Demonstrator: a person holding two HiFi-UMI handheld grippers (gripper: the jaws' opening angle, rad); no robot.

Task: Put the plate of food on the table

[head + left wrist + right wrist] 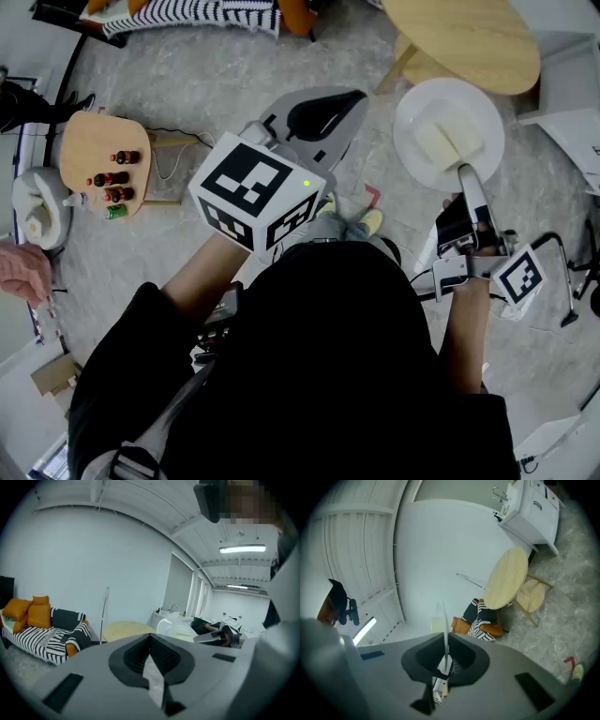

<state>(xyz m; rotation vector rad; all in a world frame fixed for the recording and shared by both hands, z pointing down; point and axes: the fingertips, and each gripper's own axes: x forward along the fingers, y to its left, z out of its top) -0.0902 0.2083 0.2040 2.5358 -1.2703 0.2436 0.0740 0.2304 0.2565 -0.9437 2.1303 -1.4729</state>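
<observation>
A white plate [448,122] carrying a pale block of food [441,136] hangs over the floor, just short of the round wooden table [469,37]. My right gripper [464,176] is shut on the plate's near rim. In the right gripper view the plate [442,620] shows edge-on as a thin white line pinched between the jaws, with the table [506,578] further off. My left gripper [323,112] is raised at the middle, shut with nothing in it; in its own view the pads [151,644] meet, and the plate [176,627] shows to the right.
A wooden stool [422,66] stands under the table's near side. A small round side table [98,150] with bottles is at the left, a striped sofa [187,14] at the back, white cabinets [572,84] at the right. Someone's hand [23,267] shows at the left edge.
</observation>
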